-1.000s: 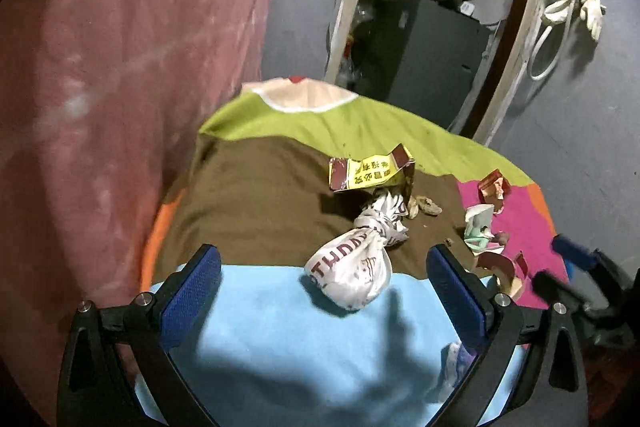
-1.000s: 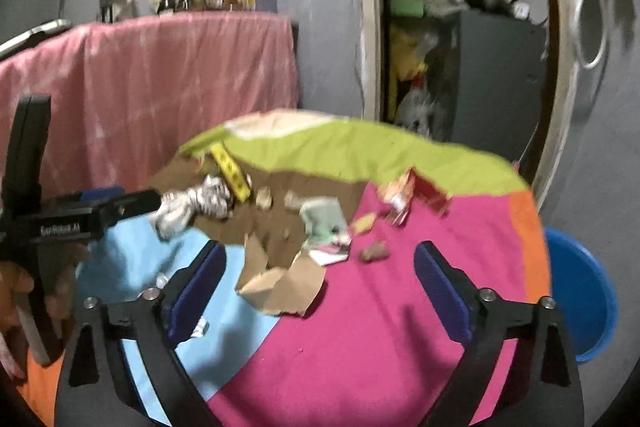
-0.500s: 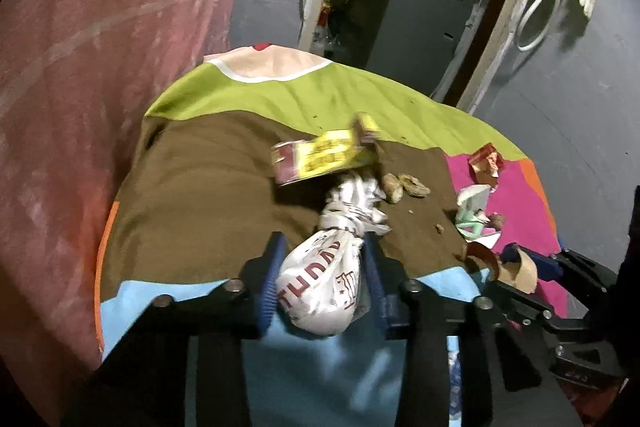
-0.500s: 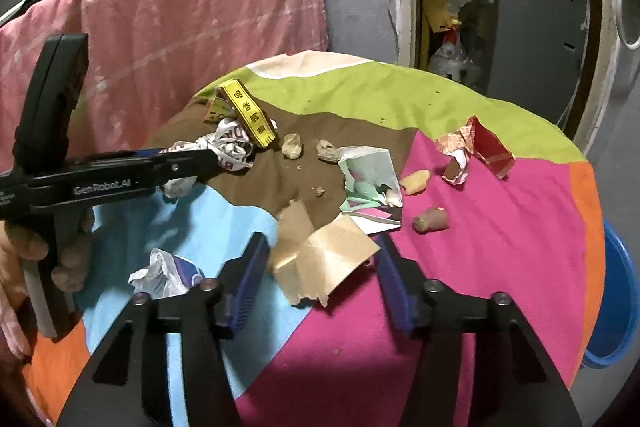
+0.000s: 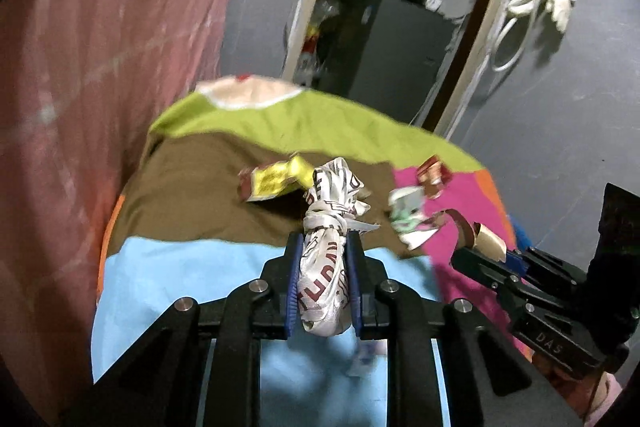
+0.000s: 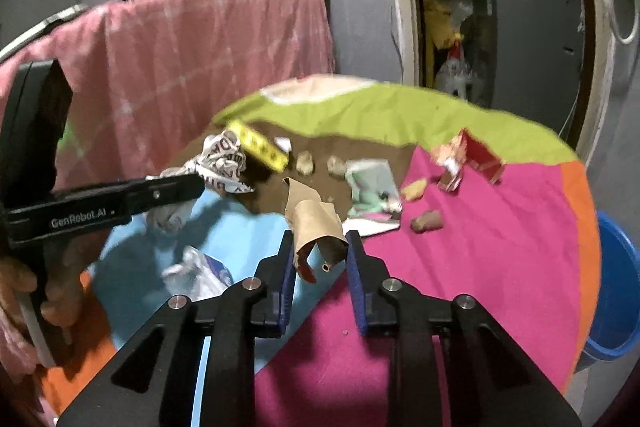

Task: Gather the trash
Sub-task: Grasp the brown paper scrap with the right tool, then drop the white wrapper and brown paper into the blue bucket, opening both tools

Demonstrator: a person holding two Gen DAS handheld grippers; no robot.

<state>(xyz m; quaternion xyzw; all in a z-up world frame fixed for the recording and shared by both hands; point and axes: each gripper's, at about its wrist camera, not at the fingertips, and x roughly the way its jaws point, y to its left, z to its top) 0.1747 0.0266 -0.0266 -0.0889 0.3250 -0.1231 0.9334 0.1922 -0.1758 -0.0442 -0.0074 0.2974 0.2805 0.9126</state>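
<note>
**Both grippers on trash above the patchwork bench**

Your left gripper (image 5: 323,247) has its jaws clamped on a knotted white bag (image 5: 326,267) with dark lettering; the blue pads press it from both sides and its tied top sticks out past the tips, over the seam between the blue and brown patches. Your right gripper (image 6: 318,239) is closing its jaws on a crumpled piece of brown paper (image 6: 314,223), which stands between the pads with both touching its folds. Your hand (image 6: 24,291) shows at the left edge of the right wrist view.

Just left of the right gripper, on the blue patch, lies a small crumpled white wrapper (image 6: 198,269). Farther out on the bench (image 6: 500,267), a pale green packet (image 6: 370,193) sits at the brown and pink border, with a few small brown lumps near it. A yellow wrapper (image 5: 276,181) lies on the brown patch behind the bag, and a red carton (image 6: 476,157) sits on the far pink patch. At the right, below the bench edge, stands a blue bucket (image 6: 616,287). A pink cloth (image 6: 200,59) hangs beyond the bench on the left.
</note>
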